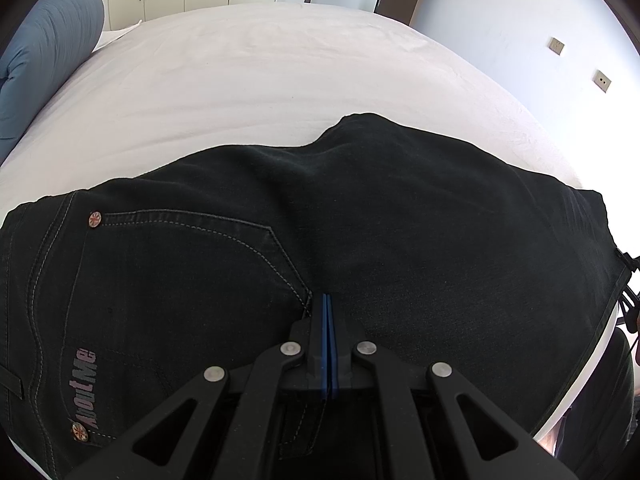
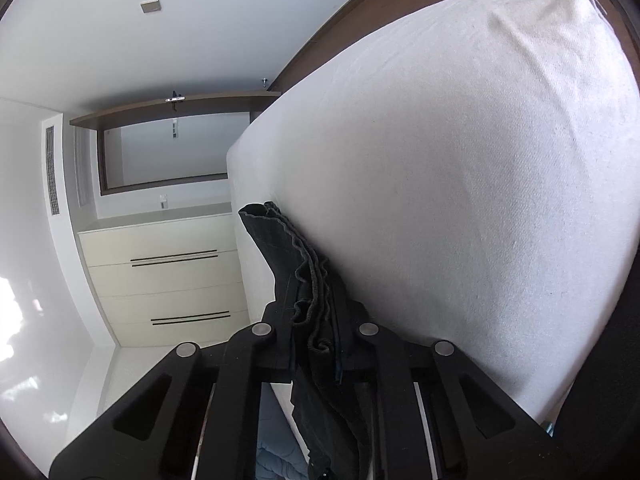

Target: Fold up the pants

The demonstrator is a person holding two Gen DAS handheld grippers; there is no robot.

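**Inspector:** Report the garment's position.

**Assistant:** Black pants lie spread across the white bed, filling the lower half of the left wrist view. A stitched back pocket sits at 8 o'clock, with two rivets and lettering along its edge. The waistband side is cut off by the frame at 9 o'clock; the leg end runs out of sight at 3 o'clock.

**Inspector:** Left tongs?

**Assistant:** The left gripper has its blue pads together at the pocket's corner, pressed down at the cloth. Whether a fold of denim is pinched between them cannot be told; the tips sink into dark fabric.

**Inspector:** Right tongs?

**Assistant:** The right gripper is clamped on the bunched hems of the pants, at 6 o'clock in its own view. Several layers of frayed edge stand up between the fingers. How many layers is hard to count.

**Inspector:** Surroundings?

**Assistant:** That view is rolled sideways: the bed fills 3 o'clock, a cream drawer unit stands at 8 o'clock. A blue pillow lies at 10 o'clock in the left view, partly cropped. Something dark at 4 o'clock there is too obscured to identify.
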